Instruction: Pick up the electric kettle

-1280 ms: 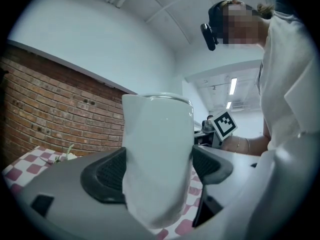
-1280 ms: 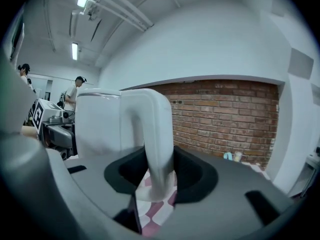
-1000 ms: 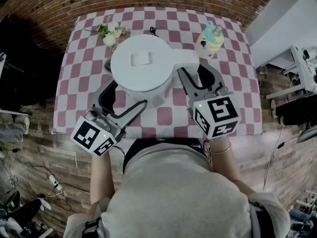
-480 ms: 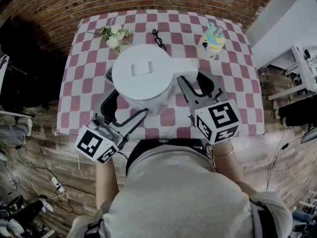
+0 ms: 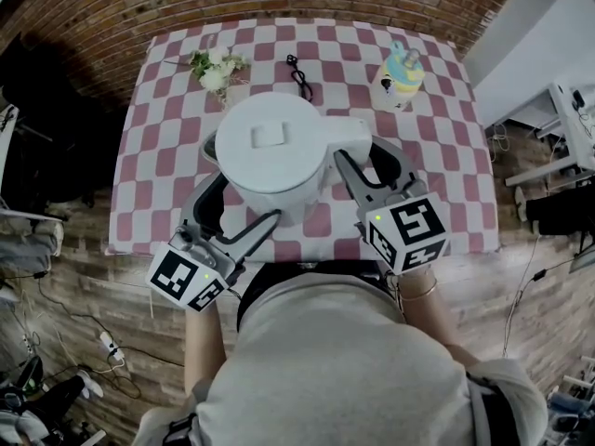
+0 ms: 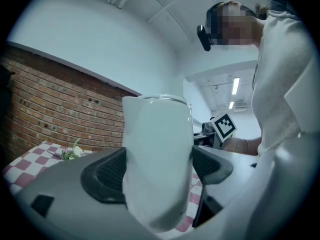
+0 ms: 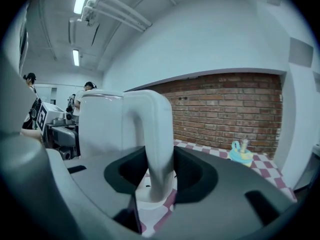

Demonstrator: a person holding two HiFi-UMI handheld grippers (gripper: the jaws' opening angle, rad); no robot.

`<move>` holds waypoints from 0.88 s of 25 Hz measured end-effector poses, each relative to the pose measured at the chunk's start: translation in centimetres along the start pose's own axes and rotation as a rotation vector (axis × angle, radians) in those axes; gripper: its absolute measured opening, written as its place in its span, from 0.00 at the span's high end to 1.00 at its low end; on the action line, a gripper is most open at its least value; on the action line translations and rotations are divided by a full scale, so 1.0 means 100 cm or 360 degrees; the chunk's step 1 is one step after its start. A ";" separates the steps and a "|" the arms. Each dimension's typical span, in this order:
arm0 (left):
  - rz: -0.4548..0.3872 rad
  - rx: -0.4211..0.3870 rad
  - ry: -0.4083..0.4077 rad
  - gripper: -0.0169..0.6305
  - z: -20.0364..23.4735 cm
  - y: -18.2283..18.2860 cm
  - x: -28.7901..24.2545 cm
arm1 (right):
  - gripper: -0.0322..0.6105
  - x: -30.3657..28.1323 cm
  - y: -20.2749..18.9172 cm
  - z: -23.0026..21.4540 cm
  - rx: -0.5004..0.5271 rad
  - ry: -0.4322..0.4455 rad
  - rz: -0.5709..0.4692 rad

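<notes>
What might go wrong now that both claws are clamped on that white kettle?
The left gripper squeezes the electric kettle's smooth, rounded body between its pads, so it may slide out. The right gripper pinches only the handle; if the hands move unevenly, the kettle could tilt or twist. The flowers and the yellow-blue bottle stand nearby on the table and might get knocked.

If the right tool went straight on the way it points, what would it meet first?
The electric kettle: its handle stands between the right tool's jaws, which look closed on it. Pushed on, the tool's throat would likely seat against that handle, the kettle's body just beyond.
</notes>
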State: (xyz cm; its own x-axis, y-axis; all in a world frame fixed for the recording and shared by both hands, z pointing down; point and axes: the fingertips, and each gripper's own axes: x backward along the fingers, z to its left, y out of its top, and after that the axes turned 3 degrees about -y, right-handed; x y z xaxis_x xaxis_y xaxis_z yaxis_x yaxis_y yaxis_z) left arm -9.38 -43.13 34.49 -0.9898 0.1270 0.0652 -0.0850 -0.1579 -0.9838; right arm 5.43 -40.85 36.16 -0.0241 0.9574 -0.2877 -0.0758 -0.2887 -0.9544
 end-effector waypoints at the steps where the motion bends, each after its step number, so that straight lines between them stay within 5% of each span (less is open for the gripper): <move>1: -0.0005 0.0013 0.0007 0.33 0.000 -0.001 0.000 | 0.70 0.000 -0.001 -0.001 0.0001 -0.0001 0.0004; 22: -0.0007 0.0003 0.0012 0.33 0.007 -0.004 -0.009 | 0.70 -0.010 -0.007 -0.008 -0.0021 -0.0006 0.0018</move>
State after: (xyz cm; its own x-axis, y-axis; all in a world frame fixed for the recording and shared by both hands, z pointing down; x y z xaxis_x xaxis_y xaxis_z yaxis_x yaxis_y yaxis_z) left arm -8.56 -43.89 34.98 -0.9885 0.1348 0.0681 -0.0894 -0.1591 -0.9832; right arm 6.29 -41.64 37.03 -0.0285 0.9540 -0.2984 -0.0624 -0.2996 -0.9520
